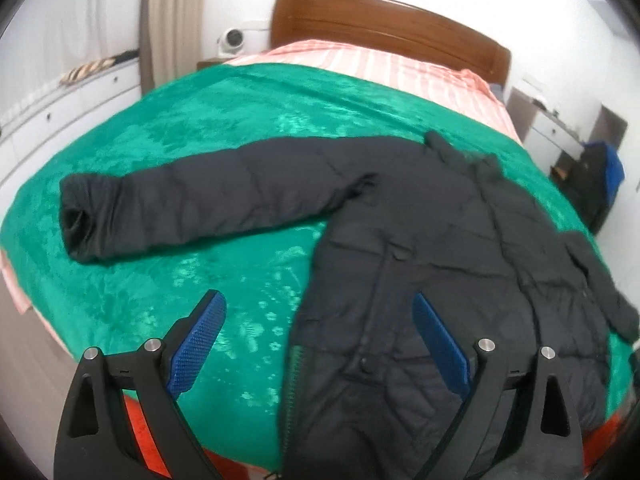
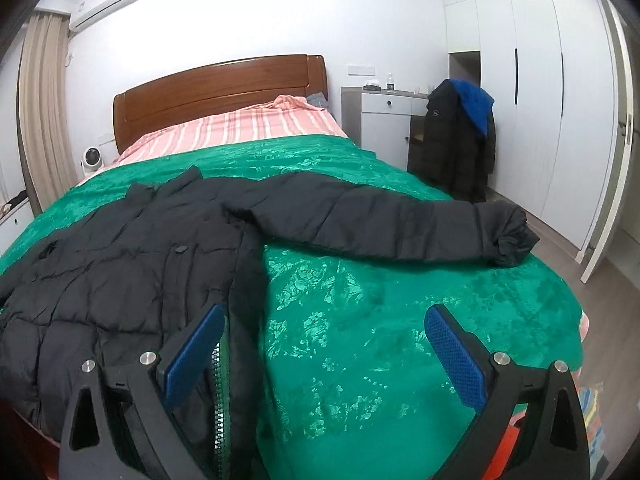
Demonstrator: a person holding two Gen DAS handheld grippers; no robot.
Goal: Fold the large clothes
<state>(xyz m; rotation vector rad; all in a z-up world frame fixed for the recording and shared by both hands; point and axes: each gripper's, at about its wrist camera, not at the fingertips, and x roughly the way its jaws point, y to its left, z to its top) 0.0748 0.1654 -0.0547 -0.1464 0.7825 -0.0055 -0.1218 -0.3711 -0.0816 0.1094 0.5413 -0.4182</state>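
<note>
Both claws wide apart, holding nothing, above the bed.

Left claw (image 1: 320, 340) hangs over the black puffer jacket (image 1: 420, 248) hem; right claw (image 2: 324, 344) straddles the jacket's zipper edge (image 2: 218, 392). Jacket lies flat on the green blanket (image 2: 380, 312), both sleeves spread outward, collar toward the wooden headboard (image 2: 220, 88). Another dark coat (image 2: 460, 148) hangs near the wardrobe (image 2: 536, 80).
</note>
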